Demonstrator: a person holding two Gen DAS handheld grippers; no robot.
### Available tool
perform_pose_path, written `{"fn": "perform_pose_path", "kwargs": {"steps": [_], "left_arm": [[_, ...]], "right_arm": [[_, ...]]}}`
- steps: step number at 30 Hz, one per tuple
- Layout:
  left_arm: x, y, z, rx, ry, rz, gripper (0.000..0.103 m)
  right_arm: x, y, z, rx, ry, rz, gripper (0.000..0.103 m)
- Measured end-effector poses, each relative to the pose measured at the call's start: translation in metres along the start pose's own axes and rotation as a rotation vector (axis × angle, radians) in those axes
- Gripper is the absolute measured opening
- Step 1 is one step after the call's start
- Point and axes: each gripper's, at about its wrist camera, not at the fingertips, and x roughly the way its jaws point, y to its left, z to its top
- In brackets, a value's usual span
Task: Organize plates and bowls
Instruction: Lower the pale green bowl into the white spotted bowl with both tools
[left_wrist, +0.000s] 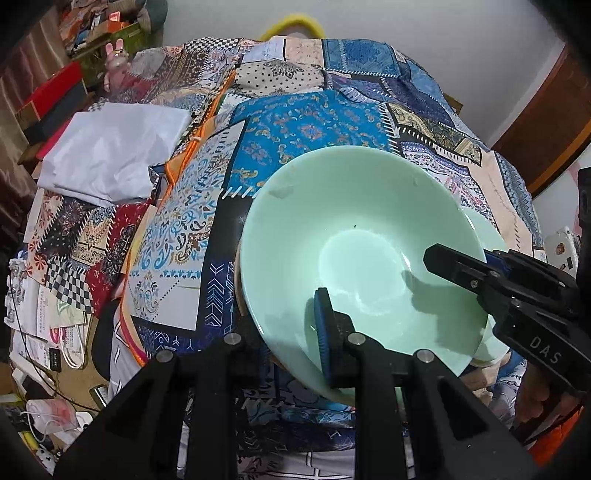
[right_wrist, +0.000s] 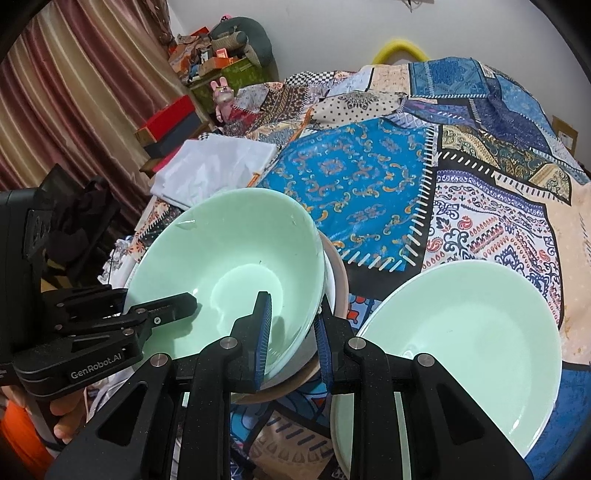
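A pale green bowl (left_wrist: 354, 236) (right_wrist: 229, 251) is tilted on top of a stack of a white dish and a brown plate (right_wrist: 338, 280). My left gripper (left_wrist: 288, 332) straddles its near rim, one blue-padded finger (left_wrist: 325, 328) inside and the other hidden behind the bowl. My right gripper (right_wrist: 291, 332) straddles the opposite rim, one finger (right_wrist: 262, 325) inside, the other (right_wrist: 325, 343) outside. Each gripper shows in the other's view, with a finger (left_wrist: 454, 266) (right_wrist: 166, 306) inside the bowl. A second green bowl (right_wrist: 465, 347) sits to the right on the patchwork tablecloth (right_wrist: 354, 177).
A folded white cloth (left_wrist: 110, 158) (right_wrist: 210, 170) lies on the table's left side. Boxes, papers and cables clutter the floor and shelf at the left (left_wrist: 48, 321). A curtain (right_wrist: 74, 92) hangs at the left, a white wall behind.
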Motion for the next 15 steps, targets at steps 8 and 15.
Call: {"fn": "perform_pose_path", "kwargs": {"steps": [8,15], "left_arm": [[0.008,0.002,0.003,-0.008,0.01,-0.008,0.021],[0.011,0.004,0.003,-0.012,0.018,0.005,0.02]], "right_arm": [[0.006,-0.002,-0.001,0.012,0.027,-0.004,0.021],[0.005,-0.004,-0.001,0.01,0.042,-0.009,0.021]]}}
